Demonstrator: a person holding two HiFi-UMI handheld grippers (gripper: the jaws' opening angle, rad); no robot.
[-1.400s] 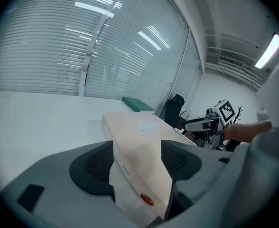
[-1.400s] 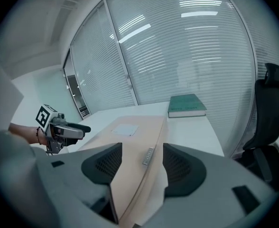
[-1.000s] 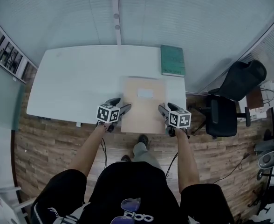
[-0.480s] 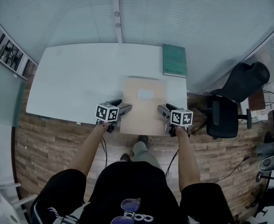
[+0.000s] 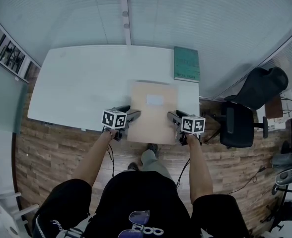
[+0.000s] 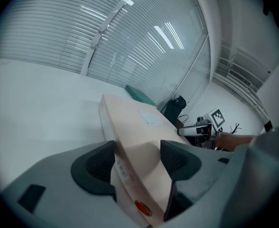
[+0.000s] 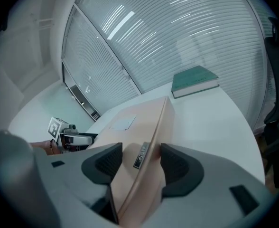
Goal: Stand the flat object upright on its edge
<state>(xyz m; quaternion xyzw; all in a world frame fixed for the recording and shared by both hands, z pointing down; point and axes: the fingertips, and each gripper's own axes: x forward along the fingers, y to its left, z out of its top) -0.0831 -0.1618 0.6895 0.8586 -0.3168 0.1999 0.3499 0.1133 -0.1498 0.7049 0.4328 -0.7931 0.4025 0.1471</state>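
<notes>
Both left claw [image 5: 134,116] and right claw [image 5: 171,116] clamp the flat box [image 5: 154,108].

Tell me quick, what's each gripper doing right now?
Left gripper: closed on the box, left side.
Right gripper: closed on the same box, right side.

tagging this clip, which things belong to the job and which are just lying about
In the job:
- tan flat box on the white table
- left gripper, shut on its near left edge
- right gripper, shut on its near right edge

Lying about:
- green book at the table's far right
- black office chair on the floor
</notes>
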